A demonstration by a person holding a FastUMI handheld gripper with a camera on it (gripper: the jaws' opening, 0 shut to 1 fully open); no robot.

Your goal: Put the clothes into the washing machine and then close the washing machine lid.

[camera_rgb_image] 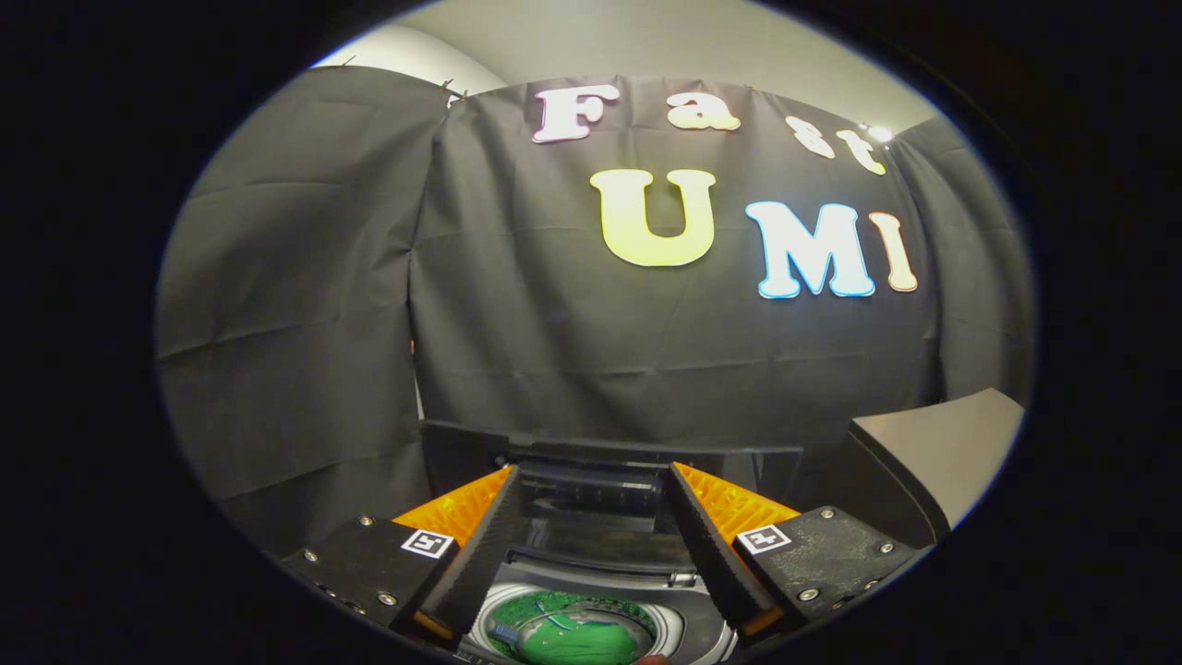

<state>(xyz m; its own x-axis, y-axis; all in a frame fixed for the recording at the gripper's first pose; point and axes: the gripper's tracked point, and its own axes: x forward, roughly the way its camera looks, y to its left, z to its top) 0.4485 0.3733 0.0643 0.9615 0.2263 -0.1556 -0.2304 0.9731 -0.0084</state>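
I am holding my gripper (591, 480) above the washing machine (688, 637), looking out toward the black booth wall (554, 351), with the fingers spread wide and nothing between them. The jaws are standing open, gripping nothing. Down between the finger bases I am seeing the round mouth of the drum, and green clothes (577, 637) are lying inside it, below and slightly behind my fingertips rather than ahead of them. I am judging the loading step as done, since the cloth is sitting within the drum rim and none of it appears to be hanging over the edge, though the nearest part of the opening is cut off from sight. The lid (609, 457) is standing raised at the far side of the opening, just beyond my fingertips, its long edge running crosswise to my fingers and its top edge level with the tips. That is the relation I am working from: the lid is lying ahead and across, the clothes below. I am expecting the next move to need the fingers over that top edge to pull it toward me and down. A grey tabletop (951, 443) is sitting off to my right, well apart from the lid.
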